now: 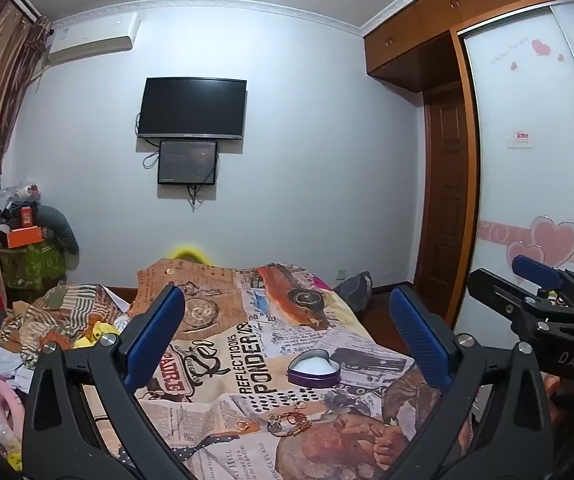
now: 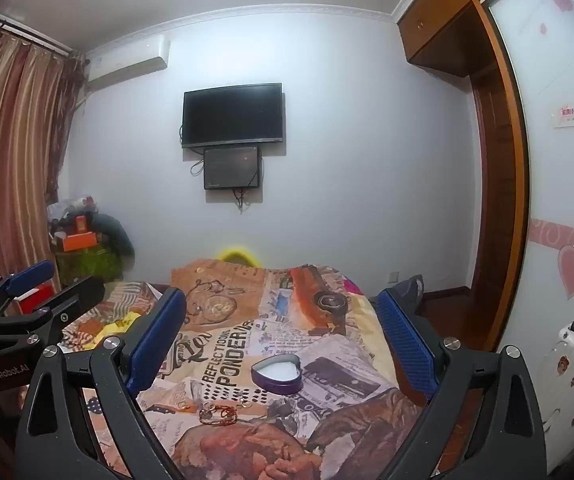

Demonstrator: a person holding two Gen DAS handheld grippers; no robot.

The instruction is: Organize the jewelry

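Jewelry (image 1: 289, 424) loose on bedspread (image 1: 223, 396) near its front edge, heart box (image 1: 314, 368) just beyond; left gripper (image 1: 287, 334) and right gripper (image 2: 283, 334) both spread wide, empty, hovering short of it.

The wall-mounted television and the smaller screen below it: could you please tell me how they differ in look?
The television is clearly larger and wider than the smaller screen hanging directly beneath it. The television's face is evenly black, while the smaller screen looks greyer, with a faint image or reflection. Cables loop out around the smaller screen; the television shows only a short stretch at its left edge. Both are dark, rectangular and fixed to the same white wall.
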